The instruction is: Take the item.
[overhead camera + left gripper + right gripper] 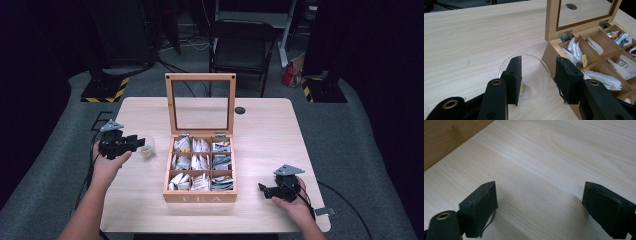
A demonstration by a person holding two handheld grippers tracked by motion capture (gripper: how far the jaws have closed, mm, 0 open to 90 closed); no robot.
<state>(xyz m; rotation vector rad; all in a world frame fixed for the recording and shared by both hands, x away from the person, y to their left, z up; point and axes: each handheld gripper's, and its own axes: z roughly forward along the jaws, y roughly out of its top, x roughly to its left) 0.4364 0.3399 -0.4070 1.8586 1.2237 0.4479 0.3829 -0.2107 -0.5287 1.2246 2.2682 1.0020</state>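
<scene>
Left tool (537, 75) is seen spread above clear cup (530, 76), pads not pressing it. Right tool (539, 210) is held spread over bare desk (549, 157), near tea box (200, 165).

Pale wood-grain table (260, 125), honey-brown tea box (200, 196) with white "TEA" lettering, clear plastic cup (535, 75) holding a yellow tag, black grippers, white and grey sachets (200, 162), yellow-black striped floor bases (102, 91) at ten o'clock.

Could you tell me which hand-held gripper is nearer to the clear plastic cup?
The left hand-held gripper hangs open right over the cup; the right hand-held gripper rests beyond the tea box.
</scene>
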